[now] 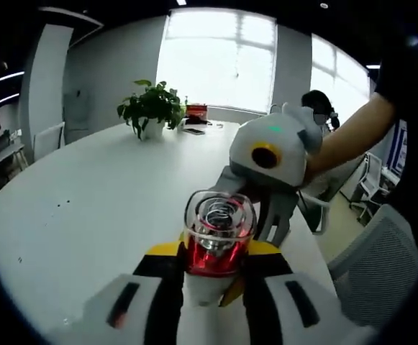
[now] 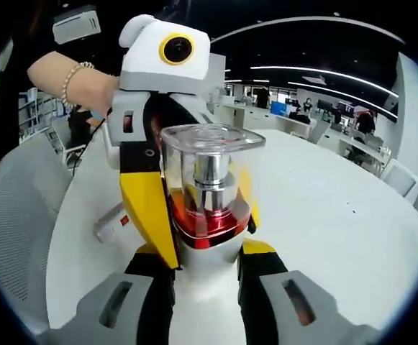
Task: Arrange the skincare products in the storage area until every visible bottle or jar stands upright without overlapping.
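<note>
The red bottle with a clear square cap (image 1: 218,237) (image 2: 209,190) stands upright on the white table (image 1: 86,208) (image 2: 324,215), between the two grippers. The lower body is red; a metallic collar shows through the clear cap.

In the left gripper view, the left gripper (image 1: 210,284) has its yellow-and-black jaws on either side of the bottle's red base, closed against it. In the right gripper view, the same gripper appears behind the bottle with its white housing above the cap and one yellow jaw running down the bottle's left side, touching it.

The right gripper (image 2: 205,277) sits just below the bottle in its own view, black-and-yellow jaws flanking the base. Whether they press on the bottle or merely stand beside it cannot be told. In the left gripper view, the right gripper (image 1: 270,215) appears just behind the bottle, held by a person's hand and forearm.

A small white tube with a red mark (image 2: 115,221) lies flat on the table, left of the bottle in the right gripper view, near the table edge.

Well beyond the bottle in the left gripper view, a potted green plant (image 1: 151,108) stands on the table before a bright window (image 1: 219,57). A grey mesh chair (image 1: 378,266) stands beside the table edge.
</note>
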Motion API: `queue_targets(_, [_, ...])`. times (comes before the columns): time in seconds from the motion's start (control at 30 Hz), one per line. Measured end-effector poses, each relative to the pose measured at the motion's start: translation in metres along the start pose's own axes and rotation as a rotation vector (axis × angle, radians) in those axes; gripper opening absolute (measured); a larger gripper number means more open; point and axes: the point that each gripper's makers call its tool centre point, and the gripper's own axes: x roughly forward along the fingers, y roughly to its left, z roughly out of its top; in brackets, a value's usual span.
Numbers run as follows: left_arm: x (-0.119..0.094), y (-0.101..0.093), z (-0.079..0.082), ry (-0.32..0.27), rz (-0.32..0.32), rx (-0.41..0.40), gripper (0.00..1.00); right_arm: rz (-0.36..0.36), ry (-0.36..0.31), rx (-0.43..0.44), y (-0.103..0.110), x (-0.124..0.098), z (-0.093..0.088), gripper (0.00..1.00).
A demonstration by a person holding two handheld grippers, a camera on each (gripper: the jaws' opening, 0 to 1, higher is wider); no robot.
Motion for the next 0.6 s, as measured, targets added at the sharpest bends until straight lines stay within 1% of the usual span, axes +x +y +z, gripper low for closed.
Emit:
queue_targets(0.1, [0.0,-0.002,0.002,0.0,0.011,-0.022,0.3,0.001,0.011,0.045,0.0,0.0,-0.001,0.34])
queue_targets(0.17, [-0.001,-0.002,0.002,-0.003,0.013,-0.031,0.3,0.0,0.021,0.054,0.0,0.0,0.0,0.34])
queue_targets(0.23, [-0.002,-0.001,0.002,-0.006,0.017,-0.035,0.31,-0.003,0.015,0.071,0.001,-0.001,0.002,0.35])
queue_targets(0.3, [-0.003,0.0,0.003,-0.009,0.022,-0.042,0.31,-0.005,0.019,0.067,0.002,-0.001,0.0,0.37])
queue_targets(0.37, [-0.005,0.001,0.006,-0.02,0.029,-0.05,0.33,-0.004,0.028,0.068,0.004,-0.001,-0.002,0.4])
queue_targets(0.4, [-0.007,0.002,0.008,-0.028,0.037,-0.053,0.35,0.005,0.021,0.076,0.006,-0.001,-0.002,0.42])
queue_targets(0.47, [-0.009,0.004,0.011,-0.037,0.045,-0.058,0.38,0.006,0.012,0.089,0.009,-0.001,-0.001,0.48])
queue_targets(0.6, [-0.012,0.005,0.007,-0.026,0.057,-0.061,0.42,-0.01,-0.002,0.111,0.01,-0.004,0.002,0.51])
